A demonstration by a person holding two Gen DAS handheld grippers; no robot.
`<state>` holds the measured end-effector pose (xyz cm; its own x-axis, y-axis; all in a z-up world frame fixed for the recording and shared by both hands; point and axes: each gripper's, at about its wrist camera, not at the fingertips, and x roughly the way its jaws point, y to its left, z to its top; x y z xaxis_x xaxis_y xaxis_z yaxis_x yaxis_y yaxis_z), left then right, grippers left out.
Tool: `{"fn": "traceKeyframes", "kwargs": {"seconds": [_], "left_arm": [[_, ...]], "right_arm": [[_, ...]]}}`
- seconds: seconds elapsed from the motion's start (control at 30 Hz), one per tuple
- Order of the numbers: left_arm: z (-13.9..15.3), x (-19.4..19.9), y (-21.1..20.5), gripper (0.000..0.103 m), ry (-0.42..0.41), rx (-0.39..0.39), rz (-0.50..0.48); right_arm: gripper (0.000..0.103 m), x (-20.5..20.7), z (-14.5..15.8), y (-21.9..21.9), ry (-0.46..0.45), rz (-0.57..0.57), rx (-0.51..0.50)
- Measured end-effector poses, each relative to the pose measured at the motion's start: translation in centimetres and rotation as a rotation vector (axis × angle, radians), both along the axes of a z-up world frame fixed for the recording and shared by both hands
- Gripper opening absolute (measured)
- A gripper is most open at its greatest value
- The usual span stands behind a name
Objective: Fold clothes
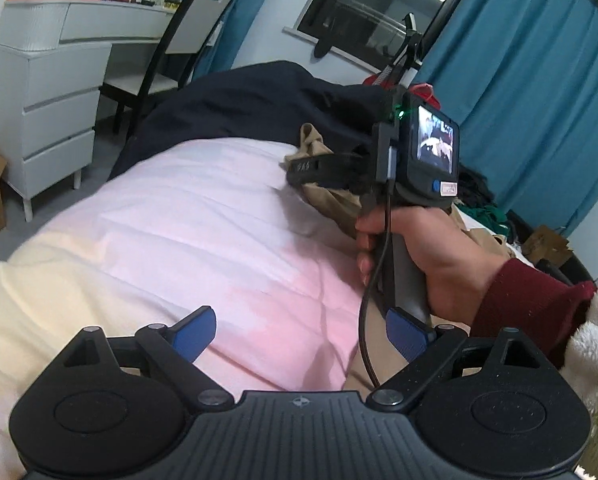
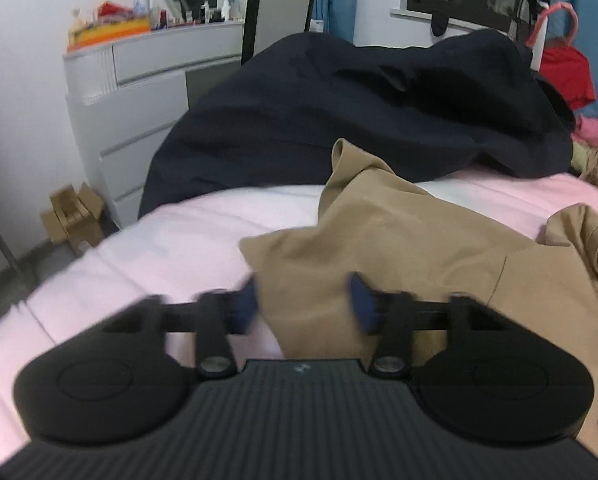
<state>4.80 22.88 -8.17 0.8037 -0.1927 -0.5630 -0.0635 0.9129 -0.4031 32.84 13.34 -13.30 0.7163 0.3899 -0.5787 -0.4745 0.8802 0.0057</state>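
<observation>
Legible writing is scarce. The black body of the right gripper, seen from the left wrist camera, carries embossed characters that are too small to read; a white label on its camera unit is also illegible. The small screen on that unit shows a live picture, and a green indicator glows beside it.

The tan garment lies crumpled on the pink bedsheet, on the right half of the bed. Its left edge ends near the bed's middle, and 1 raised fold stands up at its far end. Left of the garment the pink sheet is open up to the bed's left edge. A dark navy cover is heaped across the far end of the bed, just behind the garment. A white drawer unit and a chair stand beyond the left edge, with a cardboard box on the floor.

The right hand, in a maroon sleeve, wraps the pistol grip, with the tool pointing left across the bed and tan cloth showing around its front end. In the right wrist view the blue pads stand apart with the garment's near edge lying between them; motion blur hides any contact.

The left gripper hovers over the sheet with its 2 fingers spread wide and nothing between them.
</observation>
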Motion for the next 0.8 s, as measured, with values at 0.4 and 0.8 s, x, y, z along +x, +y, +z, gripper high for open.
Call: {"fn": "traceKeyframes", "kwargs": {"seconds": [0.4, 0.8], "left_arm": [[1.5, -2.1, -2.6, 0.095, -0.132, -0.056, -0.117], [1.4, -1.8, -7.3, 0.095, -0.146, 0.015, -0.227]], "right_arm": [[0.009, -2.9, 7.8, -13.9, -0.165, -0.226, 0.288], [0.017, -5.6, 0.6, -30.3, 0.04, -0.539, 0.337]]}}
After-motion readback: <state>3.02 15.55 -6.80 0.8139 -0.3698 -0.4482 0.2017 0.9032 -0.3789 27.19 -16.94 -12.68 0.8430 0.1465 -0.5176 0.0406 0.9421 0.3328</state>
